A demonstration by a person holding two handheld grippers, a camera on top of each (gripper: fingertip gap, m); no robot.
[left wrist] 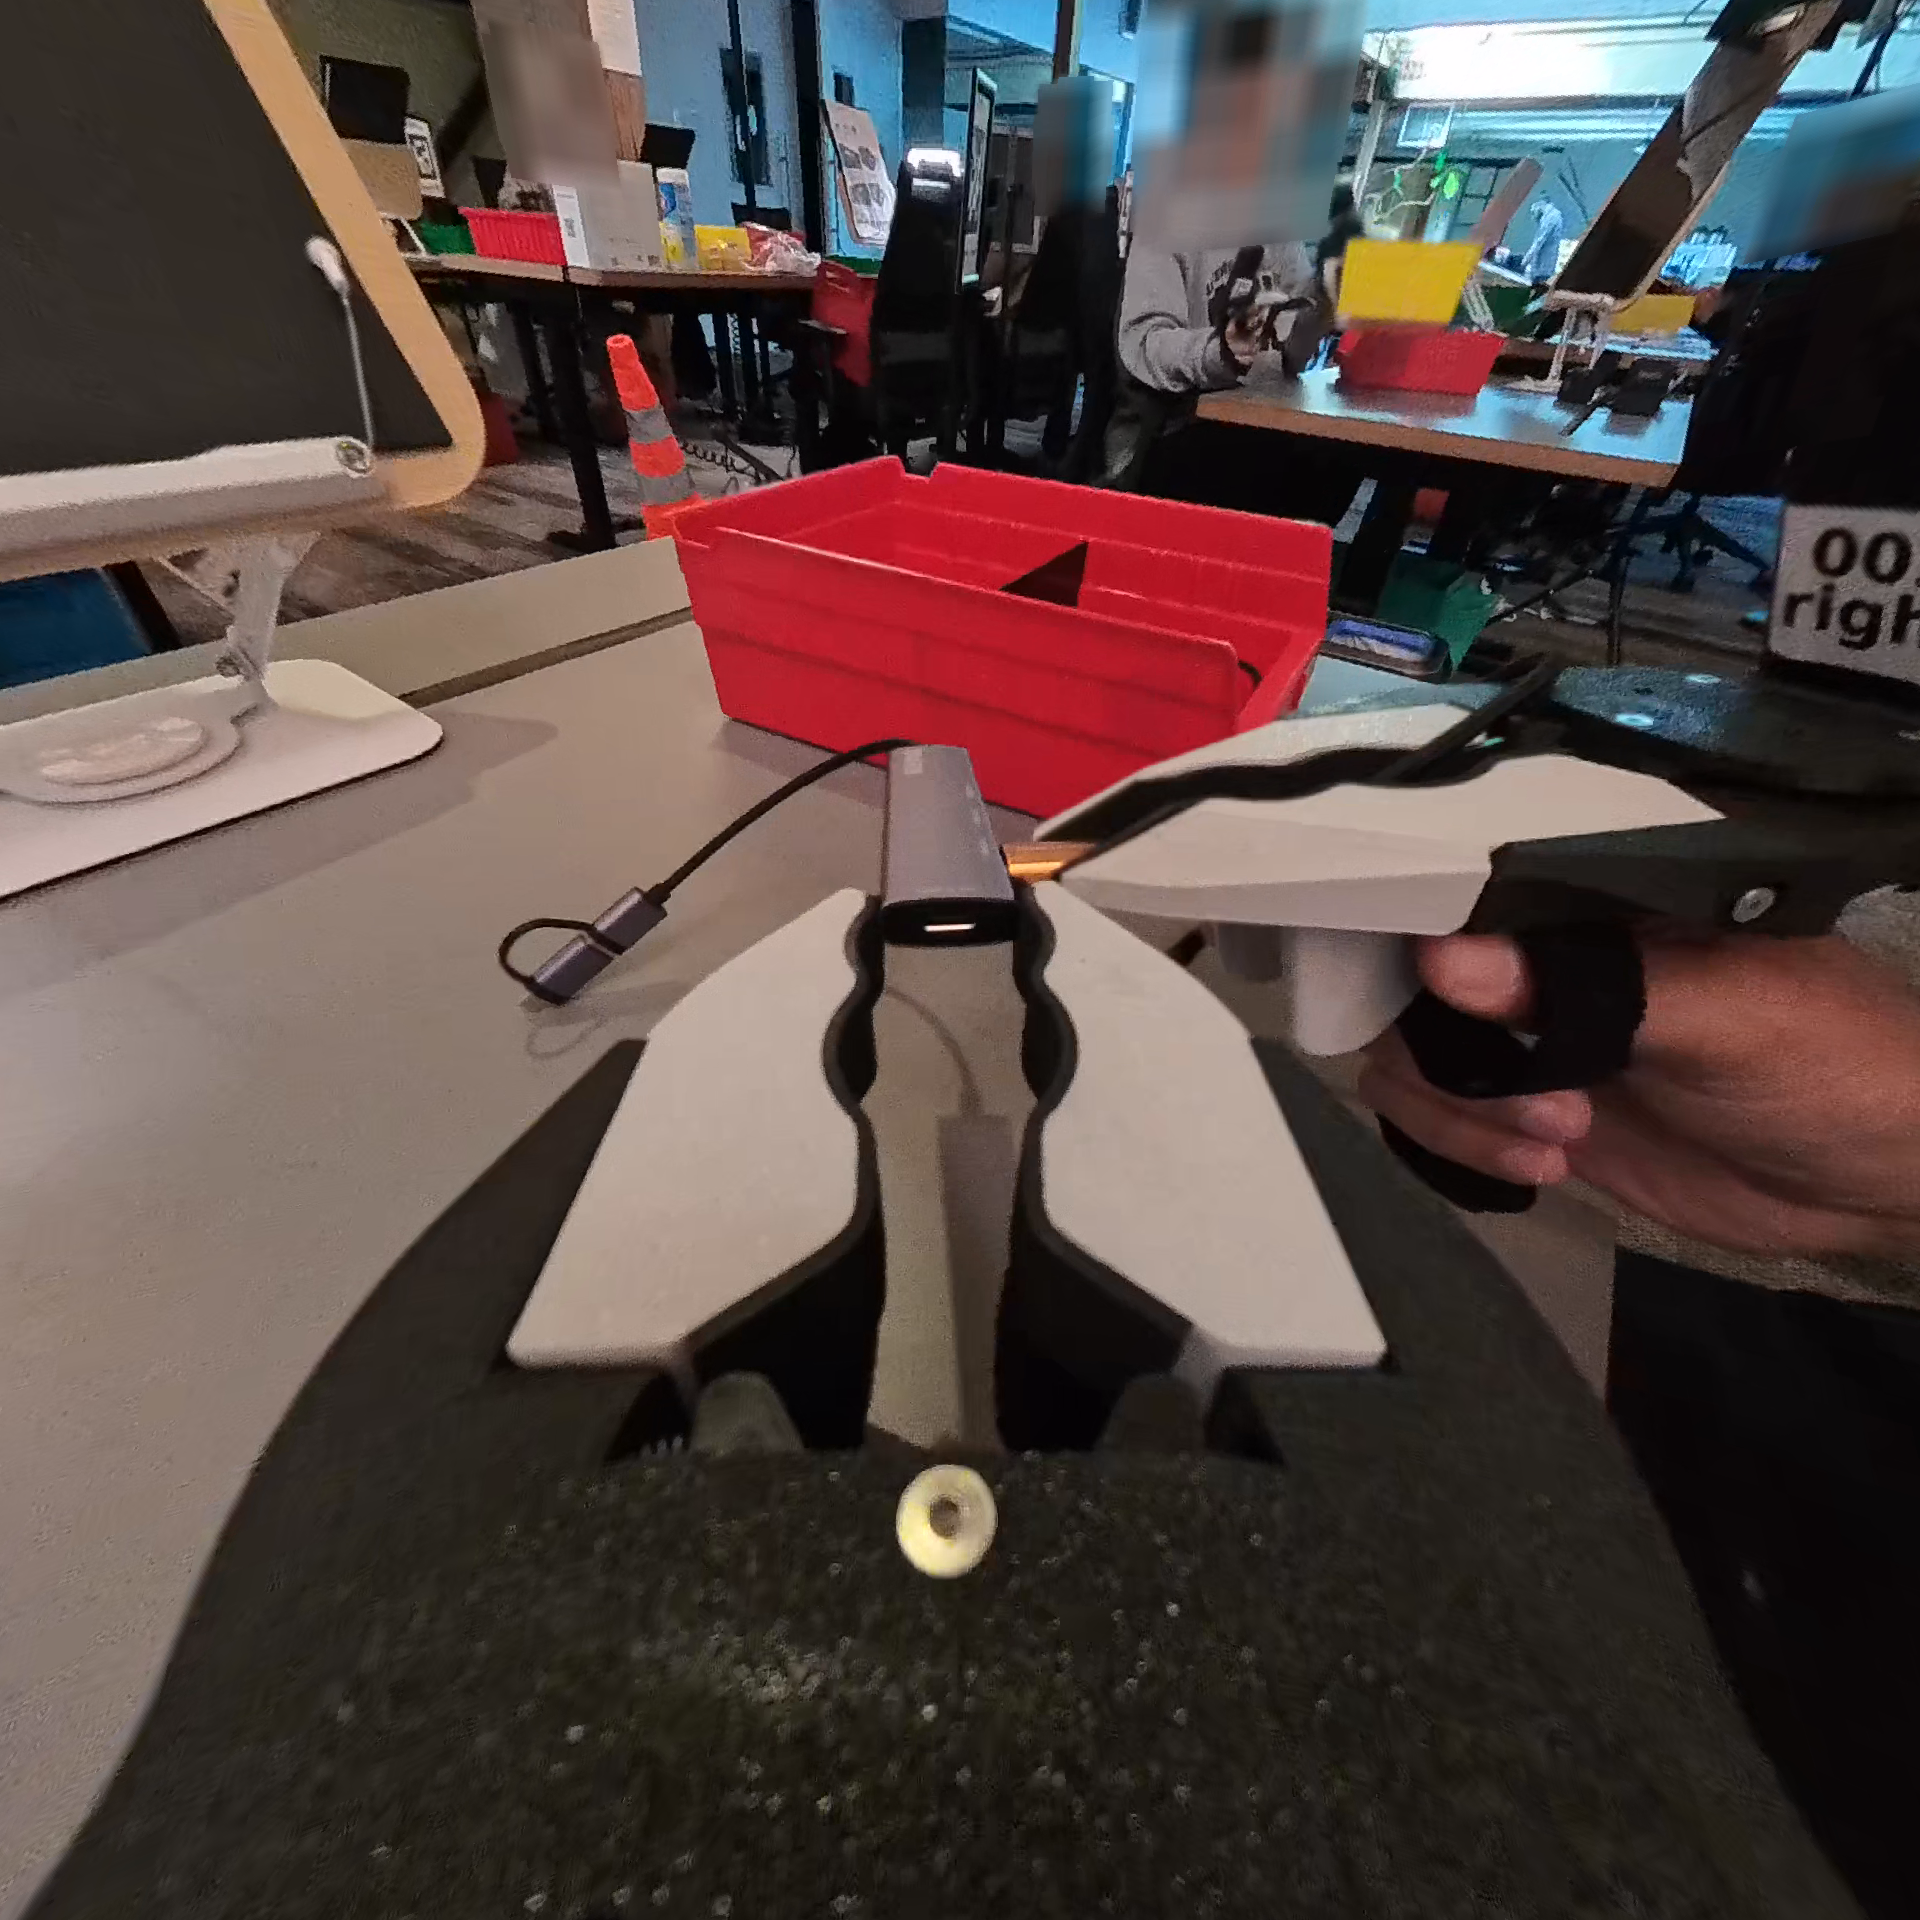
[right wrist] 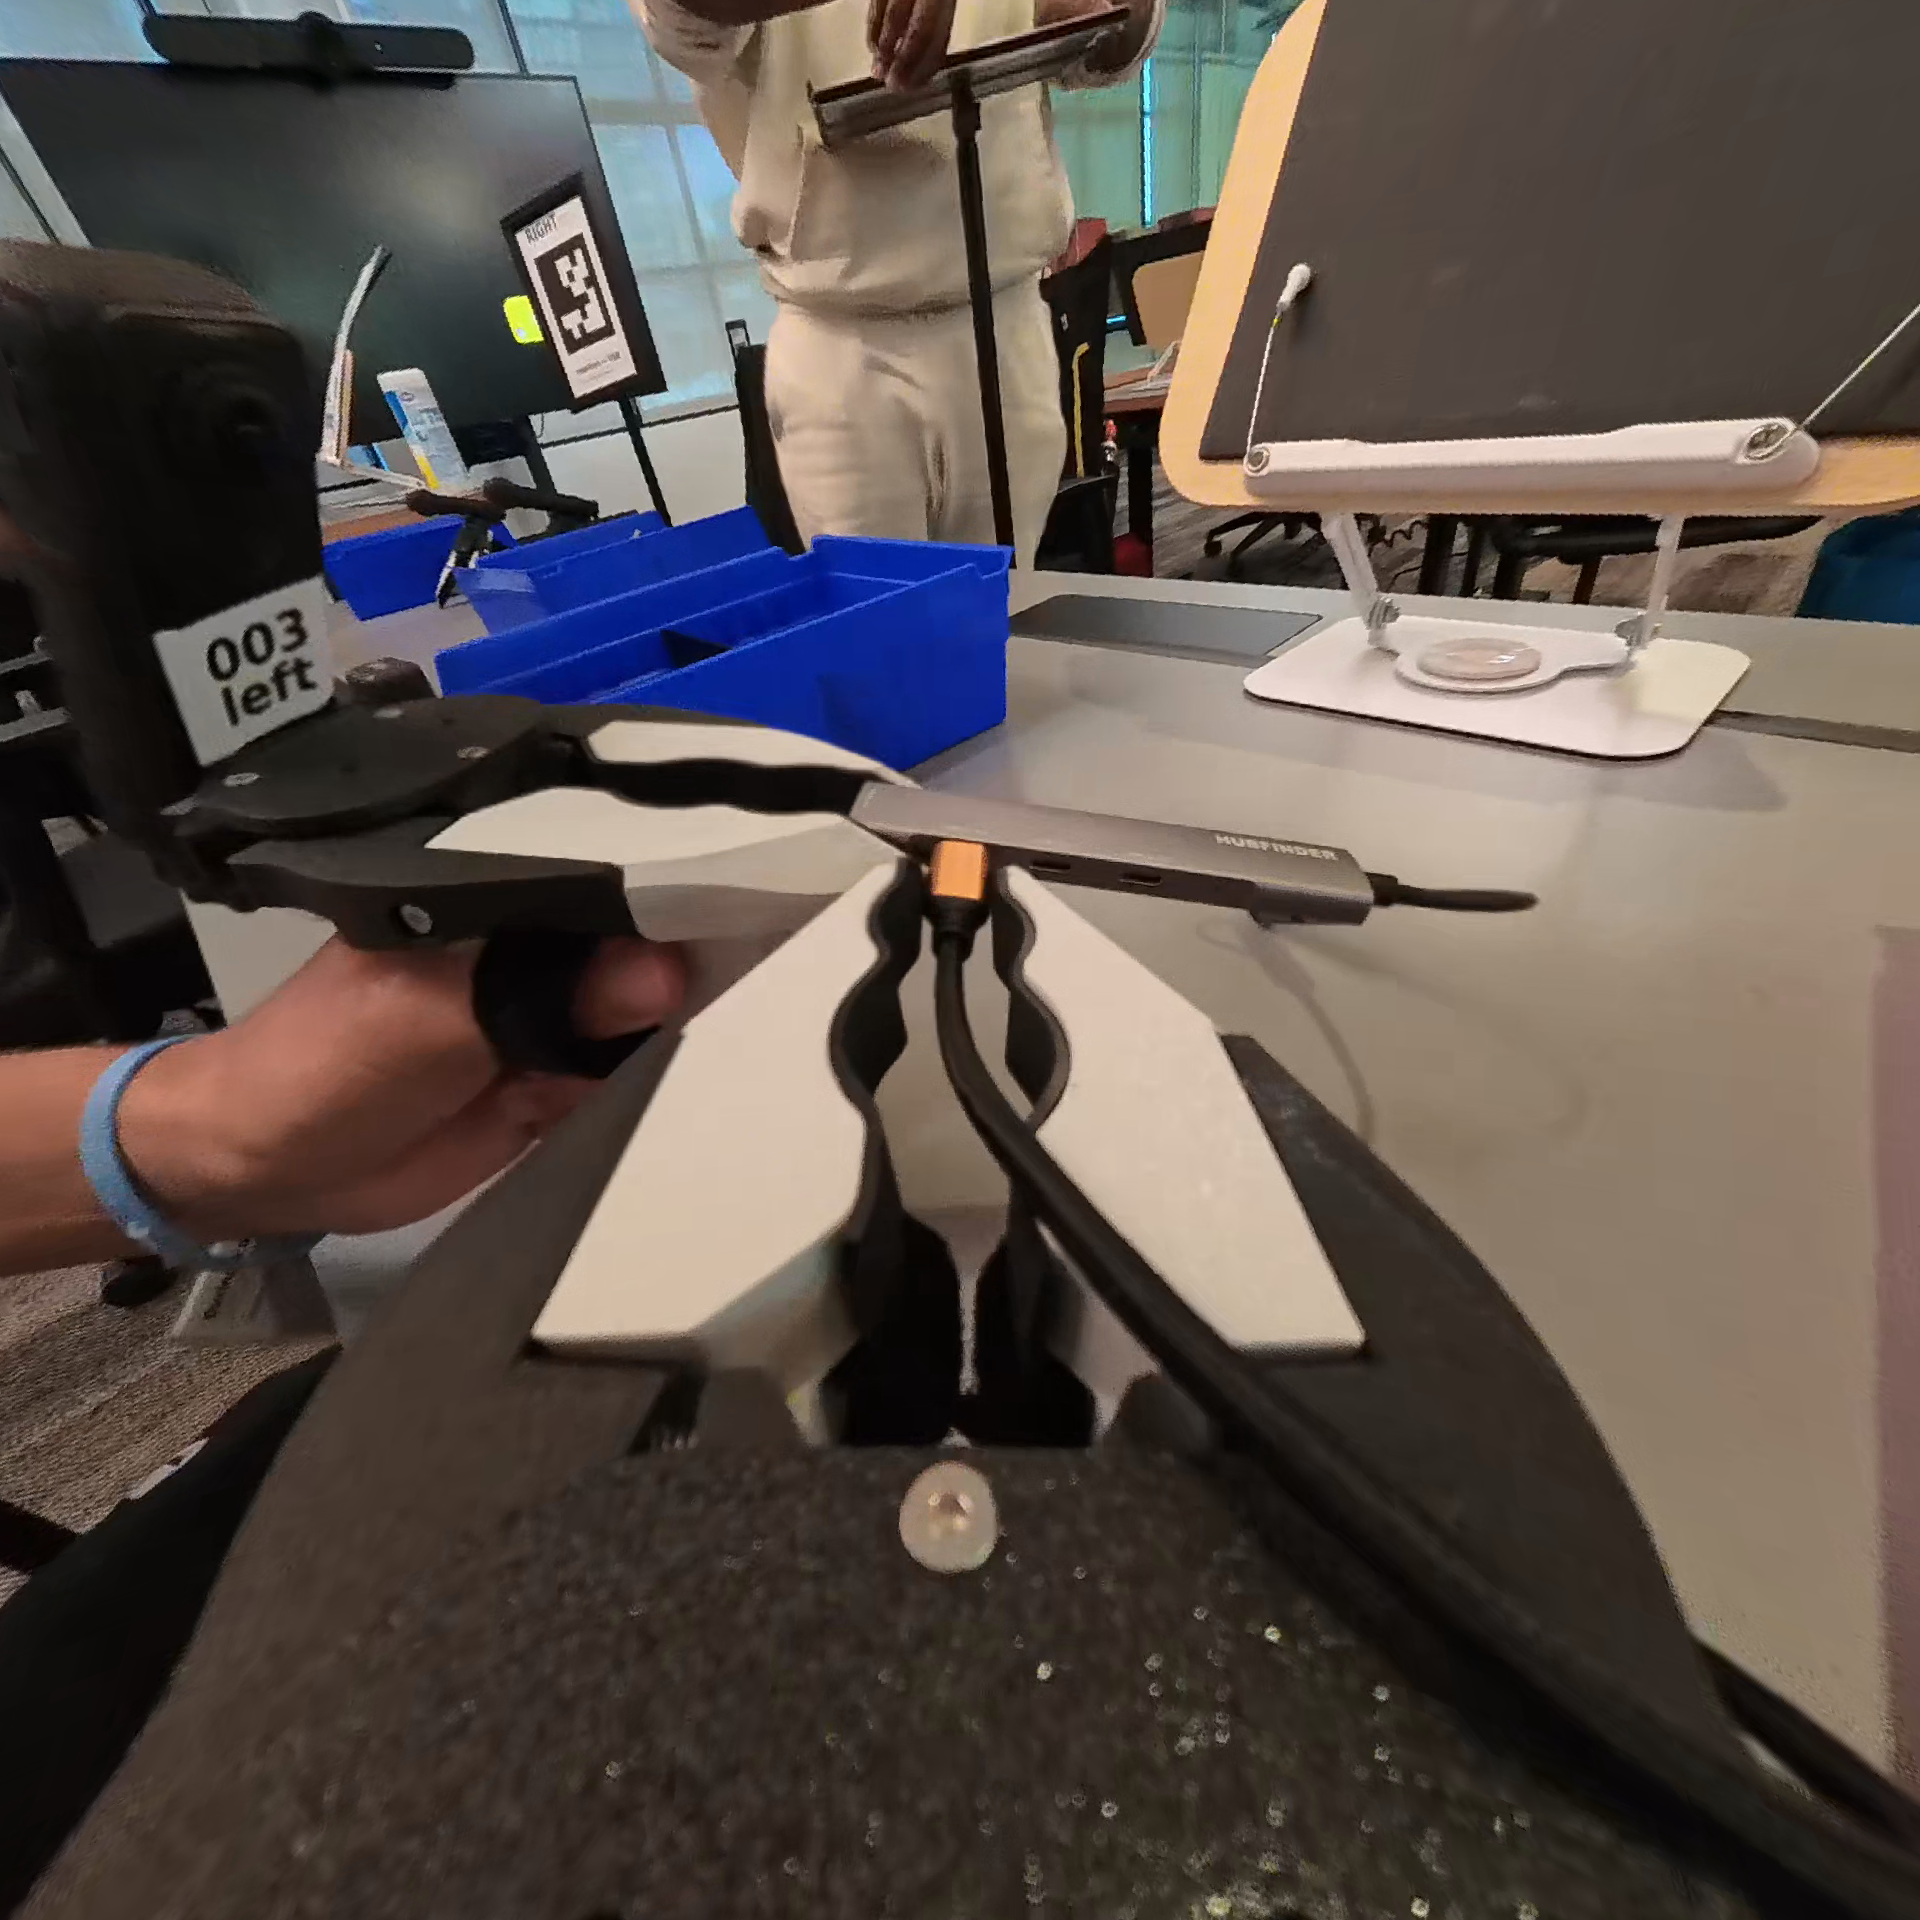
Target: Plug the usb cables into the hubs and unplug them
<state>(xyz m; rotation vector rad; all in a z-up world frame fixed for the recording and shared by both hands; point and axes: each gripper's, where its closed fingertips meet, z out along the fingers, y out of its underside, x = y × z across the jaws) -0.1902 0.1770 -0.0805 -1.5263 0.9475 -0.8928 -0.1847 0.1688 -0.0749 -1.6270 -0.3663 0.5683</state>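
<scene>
The left gripper [left wrist: 948,920] has its two white fingers [left wrist: 764,1049] squeezed onto the near end of the hub [left wrist: 940,831]. The hub is a long, thin, grey metal bar. It is held up a little above the grey table [left wrist: 312,1039]. Its near end is dark and has a small slot in it. Small ports sit in a row along one long side.

The right gripper [right wrist: 951,883] has its fingers [right wrist: 1101,1029] pinched shut on the orange plug [right wrist: 956,868]. The plug is short, shiny and orange, and its tip is touching the side of the hub, at a port near the end that the left gripper holds. I cannot tell how far in it has gone. A thick black cable [right wrist: 1039,1132] runs back from the plug, between the right fingers and over the gripper's body.

From the far end of the hub comes a thin black cord [left wrist: 769,805]. It curves across the table and ends in two small grey connectors [left wrist: 597,940] joined by a little loop. They lie flat on the table.

Just behind the hub sits a red bin [left wrist: 997,644]. In the right wrist view a blue bin [right wrist: 810,644] sits past the left gripper. A white stand [right wrist: 1496,675] holding a dark board is on the table, well apart from the hub.
</scene>
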